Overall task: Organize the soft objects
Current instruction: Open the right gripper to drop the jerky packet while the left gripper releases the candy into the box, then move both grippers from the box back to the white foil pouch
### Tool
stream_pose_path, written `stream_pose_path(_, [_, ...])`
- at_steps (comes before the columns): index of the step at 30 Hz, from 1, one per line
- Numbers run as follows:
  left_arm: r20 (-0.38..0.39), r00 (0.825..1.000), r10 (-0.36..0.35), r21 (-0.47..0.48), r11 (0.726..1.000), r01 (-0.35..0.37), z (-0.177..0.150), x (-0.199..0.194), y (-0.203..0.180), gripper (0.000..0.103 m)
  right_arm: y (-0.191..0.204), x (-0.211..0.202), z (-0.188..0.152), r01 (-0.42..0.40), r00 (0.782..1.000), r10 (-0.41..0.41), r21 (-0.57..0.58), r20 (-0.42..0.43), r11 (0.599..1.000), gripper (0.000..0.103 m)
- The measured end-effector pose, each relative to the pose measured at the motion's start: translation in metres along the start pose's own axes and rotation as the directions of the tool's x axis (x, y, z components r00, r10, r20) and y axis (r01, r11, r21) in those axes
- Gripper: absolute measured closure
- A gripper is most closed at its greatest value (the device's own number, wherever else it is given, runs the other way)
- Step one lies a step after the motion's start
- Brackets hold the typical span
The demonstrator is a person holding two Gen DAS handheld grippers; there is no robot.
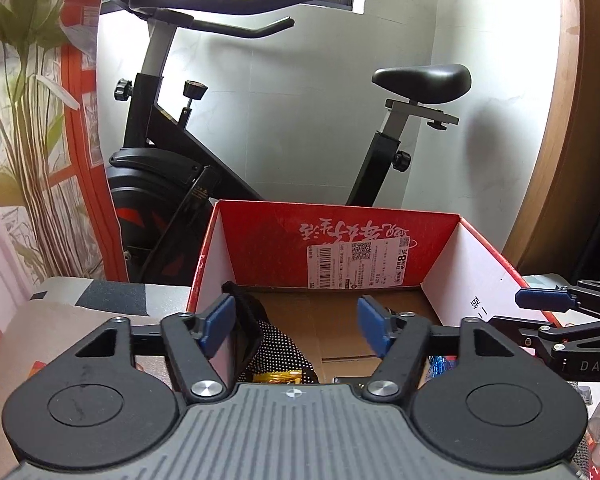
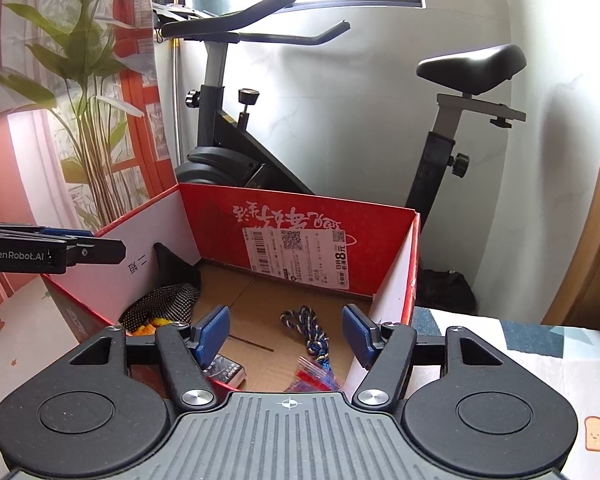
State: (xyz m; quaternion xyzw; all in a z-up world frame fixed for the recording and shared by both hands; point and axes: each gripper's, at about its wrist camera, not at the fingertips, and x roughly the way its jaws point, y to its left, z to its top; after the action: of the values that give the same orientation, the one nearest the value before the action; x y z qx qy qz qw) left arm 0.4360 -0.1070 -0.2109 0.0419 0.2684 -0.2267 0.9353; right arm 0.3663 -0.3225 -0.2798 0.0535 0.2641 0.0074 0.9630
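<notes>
Two grippers hang over one red cardboard box (image 2: 300, 216), both tilted down into its open top. The left gripper (image 1: 296, 322) has its blue pads spread wide with nothing between them; the right gripper (image 2: 286, 334) is likewise parted and empty.

The soft things lie on the box's brown floor. A black dotted fabric piece (image 2: 164, 306) is bunched in the left corner, at about ten o'clock from the right gripper, its long axis running from the near left wall up toward the far corner, where a black point of cloth stands against the white wall. A braided blue-and-white cord (image 2: 310, 330) lies at twelve o'clock just ahead of the right pads, its length running near to far, its looped end pointing away. Red-and-blue plastic packets (image 2: 310, 376) sit at its near end, and a small dark booklet (image 2: 226, 372) lies at seven o'clock of the cord.

The box's tall walls ring everything. Behind, at twelve o'clock, stands an exercise bike (image 1: 204, 160); a leafy plant (image 2: 88, 80) rises at ten o'clock.
</notes>
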Motion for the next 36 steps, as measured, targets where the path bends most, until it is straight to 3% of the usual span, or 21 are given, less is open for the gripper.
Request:
stream_pose_path(2, [0.005,1.000,0.019,0.003,1.000,-0.019,0.000,-0.010,-0.004,0.002,0.002,-0.006,0.000,0.000,1.000,0.000,0.001,0.003,1.000,0.029])
stream_pose_path(5, [0.023,1.000,0.011,0.039,0.999,-0.012,-0.001,-0.028,-0.012,0.000,0.006,-0.019,-0.003,0.002,1.000,-0.002,0.003,0.011,1.000,0.005])
stream_pose_path(8, [0.001,1.000,0.013,0.062,0.998,-0.013,-0.003,-0.042,-0.019,0.000,0.008,-0.032,-0.005,-0.002,1.000,0.002,0.024,0.021,1.000,0.000])
stream_pose_path(12, [-0.008,1.000,-0.007,0.041,0.999,0.008,-0.007,-0.062,-0.021,0.000,0.014,-0.051,-0.008,-0.003,1.000,0.002,0.033,0.031,0.999,0.000])
stream_pose_path(24, [-0.029,0.999,0.032,-0.011,0.999,-0.032,-0.041,-0.116,-0.019,0.000,0.032,-0.110,-0.029,-0.007,0.999,0.006,0.027,0.040,1.000,0.000])
stream_pose_path(36, [-0.071,0.997,-0.008,-0.077,0.997,0.003,-0.111,-0.162,-0.017,0.000,0.066,-0.164,-0.098,0.024,0.999,-0.024,0.011,0.029,1.000,0.000])
